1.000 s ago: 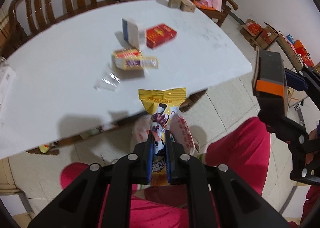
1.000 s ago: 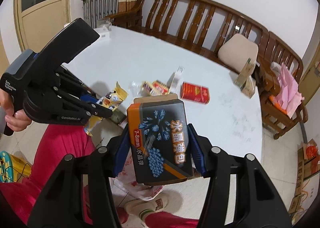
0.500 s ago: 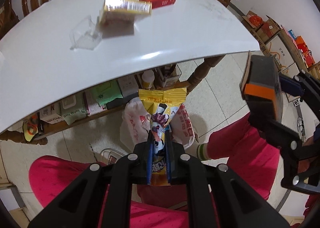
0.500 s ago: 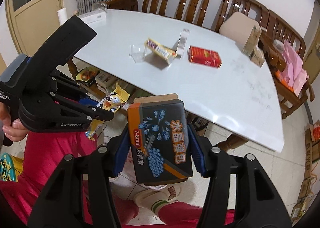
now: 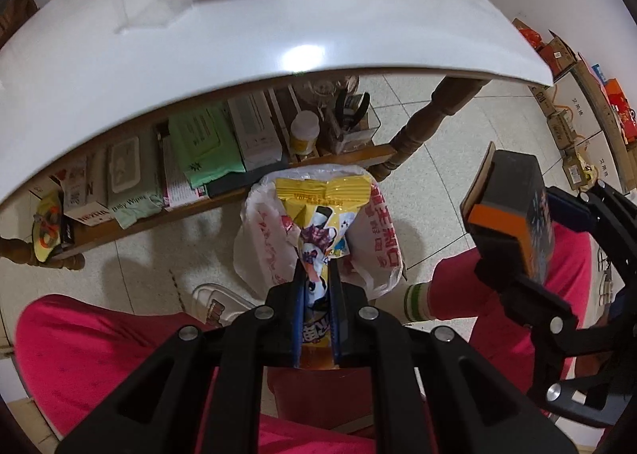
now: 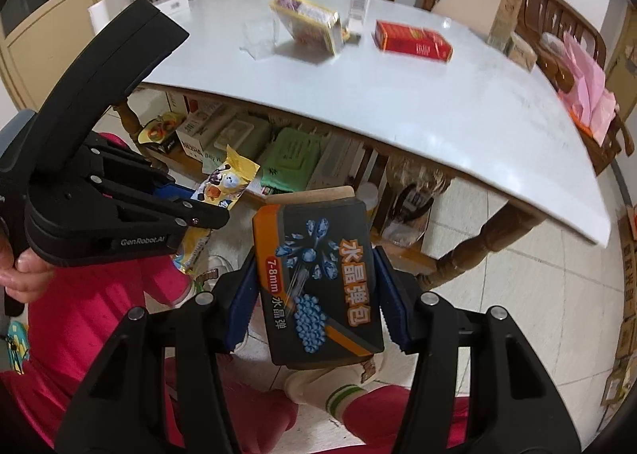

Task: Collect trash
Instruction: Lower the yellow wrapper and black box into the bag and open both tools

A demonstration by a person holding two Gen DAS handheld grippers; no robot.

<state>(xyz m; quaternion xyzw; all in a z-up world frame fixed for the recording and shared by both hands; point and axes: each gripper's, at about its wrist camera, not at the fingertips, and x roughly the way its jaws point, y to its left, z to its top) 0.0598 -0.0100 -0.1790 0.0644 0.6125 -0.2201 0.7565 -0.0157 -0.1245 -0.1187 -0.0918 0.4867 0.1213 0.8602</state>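
Under the white table's (image 5: 159, 68) near edge, on the tiled floor between your red-trousered knees, stood the white plastic bag (image 5: 378, 247) with red print, and that was what your next move depended on. Your left gripper (image 5: 316, 283) was clamped on a yellow snack wrapper (image 5: 322, 211), held upright with its crimped top toward the bag, and in the left wrist view the bag lay straight ahead and below those jaws, so this hand looked the nearer one. To the right, your right gripper (image 6: 314, 287) was closed on the sides of a dark box with an orange edge (image 6: 318, 279), long axis running along the fingers; it sat off to the bag's right side, farther out. You could not see the bag's mouth: the wrapper covered it, and in the right wrist view the box hid the bag almost entirely. Leftover packets (image 6: 306, 20) on the table were blurred.
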